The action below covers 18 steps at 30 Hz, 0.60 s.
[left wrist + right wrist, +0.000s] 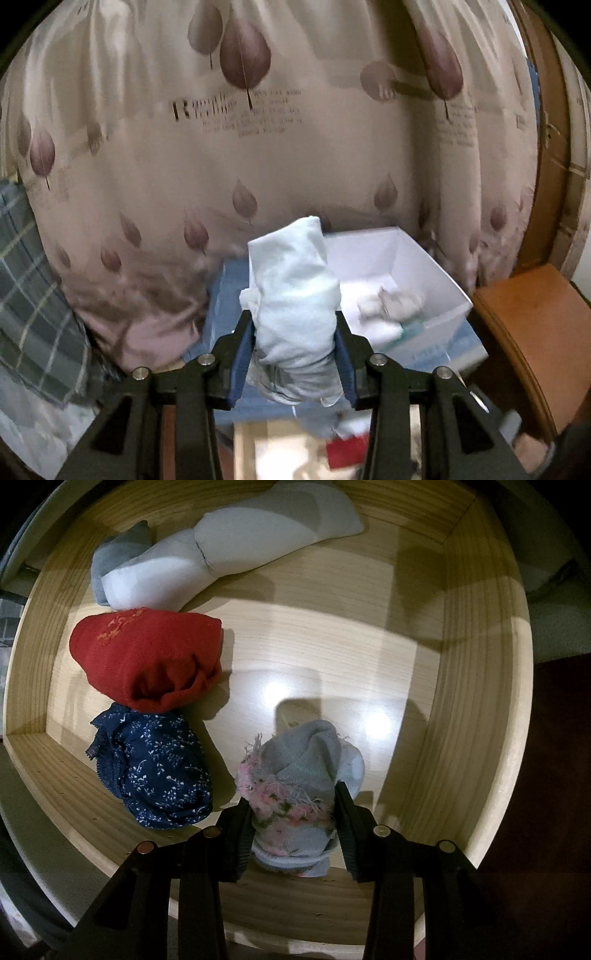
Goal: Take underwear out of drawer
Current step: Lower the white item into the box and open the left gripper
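A pale blue bundle of underwear (295,295) is clamped between the jaws of the left gripper (293,354), which are partly closed, with the pads pressed against the cloth on both sides. The bundle is held up in the air, in front of a cream curtain (258,147) printed with brown leaves. Behind and to the right of it, an open white box (424,266) is seen, with crumpled pale cloth (391,306) lying inside. An orange-brown wooden surface (532,314) is seen to the right of the box, and a checked cloth (33,295) at the left edge. Over in the right wrist view, the wooden drawer (480,701) is looked into from straight above. A grey bundle with pink flowered trim (295,794) is gripped by the right gripper (295,830), whose jaws are narrowed tightly onto its sides, and it is held low, at the near wall of the drawer. On the drawer floor to the left, a dark blue flowered bundle (159,771) is seen, touching a red bundle (147,657) beyond it. Further back, a white and grey piece (221,550) is laid out across the floor.
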Each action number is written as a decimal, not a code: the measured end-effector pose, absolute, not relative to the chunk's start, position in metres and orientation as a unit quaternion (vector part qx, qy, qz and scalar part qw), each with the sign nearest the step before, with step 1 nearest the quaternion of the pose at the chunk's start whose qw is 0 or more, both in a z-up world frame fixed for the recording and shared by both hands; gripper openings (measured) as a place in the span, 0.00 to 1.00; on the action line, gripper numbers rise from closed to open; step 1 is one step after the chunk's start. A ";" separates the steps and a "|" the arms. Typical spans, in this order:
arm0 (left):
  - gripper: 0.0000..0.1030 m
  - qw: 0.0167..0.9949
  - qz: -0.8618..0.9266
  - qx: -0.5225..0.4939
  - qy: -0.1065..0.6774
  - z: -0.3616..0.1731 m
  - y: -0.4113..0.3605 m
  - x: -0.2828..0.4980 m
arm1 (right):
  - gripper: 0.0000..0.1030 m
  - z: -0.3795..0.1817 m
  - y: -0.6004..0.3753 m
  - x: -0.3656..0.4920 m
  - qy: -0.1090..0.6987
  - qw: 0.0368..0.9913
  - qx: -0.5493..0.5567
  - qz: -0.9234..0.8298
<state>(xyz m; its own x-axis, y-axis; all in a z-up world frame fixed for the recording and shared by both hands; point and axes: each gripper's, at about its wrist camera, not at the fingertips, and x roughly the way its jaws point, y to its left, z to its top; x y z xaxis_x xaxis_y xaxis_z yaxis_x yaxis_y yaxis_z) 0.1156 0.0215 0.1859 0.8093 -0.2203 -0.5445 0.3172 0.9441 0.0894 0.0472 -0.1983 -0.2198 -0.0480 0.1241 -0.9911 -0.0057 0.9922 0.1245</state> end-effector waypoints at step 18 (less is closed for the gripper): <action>0.40 0.903 -0.141 0.080 0.399 0.120 -0.023 0.224 | 0.37 -0.219 -0.199 0.048 0.723 0.688 0.040 0.046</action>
